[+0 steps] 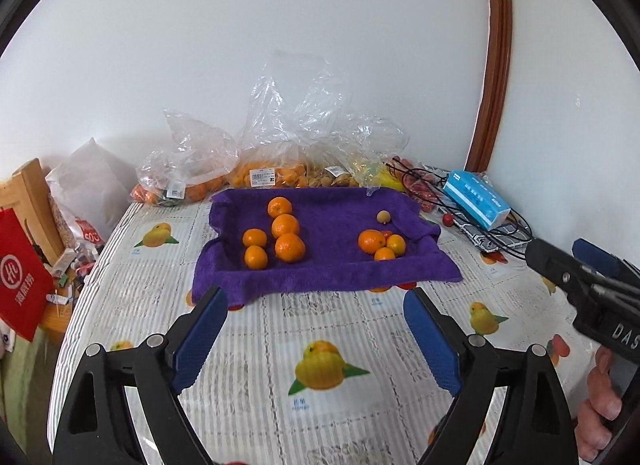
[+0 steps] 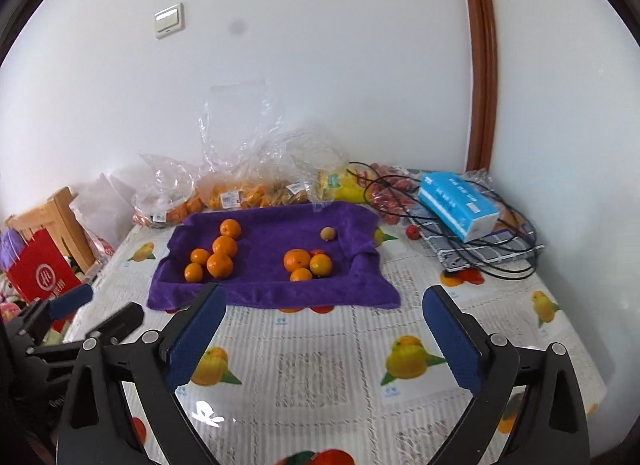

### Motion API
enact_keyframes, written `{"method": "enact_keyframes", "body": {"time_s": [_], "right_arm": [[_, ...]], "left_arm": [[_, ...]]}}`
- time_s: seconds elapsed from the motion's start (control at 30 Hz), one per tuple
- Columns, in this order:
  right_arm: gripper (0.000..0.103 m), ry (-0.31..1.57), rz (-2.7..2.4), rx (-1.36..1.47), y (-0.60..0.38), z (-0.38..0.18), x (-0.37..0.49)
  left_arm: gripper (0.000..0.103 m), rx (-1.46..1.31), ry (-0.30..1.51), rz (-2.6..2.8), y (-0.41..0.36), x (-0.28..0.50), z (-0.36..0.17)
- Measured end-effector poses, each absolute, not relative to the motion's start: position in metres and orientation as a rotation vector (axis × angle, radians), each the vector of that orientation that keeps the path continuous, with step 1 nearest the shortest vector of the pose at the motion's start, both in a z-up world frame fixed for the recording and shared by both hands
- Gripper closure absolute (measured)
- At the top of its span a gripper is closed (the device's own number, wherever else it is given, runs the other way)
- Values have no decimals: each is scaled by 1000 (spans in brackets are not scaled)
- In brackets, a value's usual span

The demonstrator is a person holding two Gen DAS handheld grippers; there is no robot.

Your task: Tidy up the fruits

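Note:
A purple towel lies on the table. On its left sit several oranges. On its right sit three smaller oranges, a small red fruit and a pale round fruit. My left gripper is open and empty, short of the towel's near edge. My right gripper is open and empty, also short of the towel. The right gripper shows at the right edge of the left wrist view.
Clear plastic bags of oranges and other fruit lie behind the towel by the wall. A blue tissue pack, black cables and red fruit are at back right. A red bag and wooden chair stand left.

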State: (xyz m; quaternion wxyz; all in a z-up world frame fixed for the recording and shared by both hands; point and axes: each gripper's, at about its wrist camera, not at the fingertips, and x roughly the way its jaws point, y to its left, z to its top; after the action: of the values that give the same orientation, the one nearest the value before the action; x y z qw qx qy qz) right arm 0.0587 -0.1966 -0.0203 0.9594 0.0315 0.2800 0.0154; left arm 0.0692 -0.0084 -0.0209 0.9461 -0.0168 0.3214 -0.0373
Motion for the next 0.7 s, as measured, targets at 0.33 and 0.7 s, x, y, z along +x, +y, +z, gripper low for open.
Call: {"method": "enact_keyframes", "body": {"time_s": [0.33,0.7], "right_arm": [[0,552,40,99,-202,-7,17],[0,526,17,65,-200,5,4]], "left_arm": [[12,-41,605,-63,-2,29,2],[12,-38,600,-66,-4,23,8]]}}
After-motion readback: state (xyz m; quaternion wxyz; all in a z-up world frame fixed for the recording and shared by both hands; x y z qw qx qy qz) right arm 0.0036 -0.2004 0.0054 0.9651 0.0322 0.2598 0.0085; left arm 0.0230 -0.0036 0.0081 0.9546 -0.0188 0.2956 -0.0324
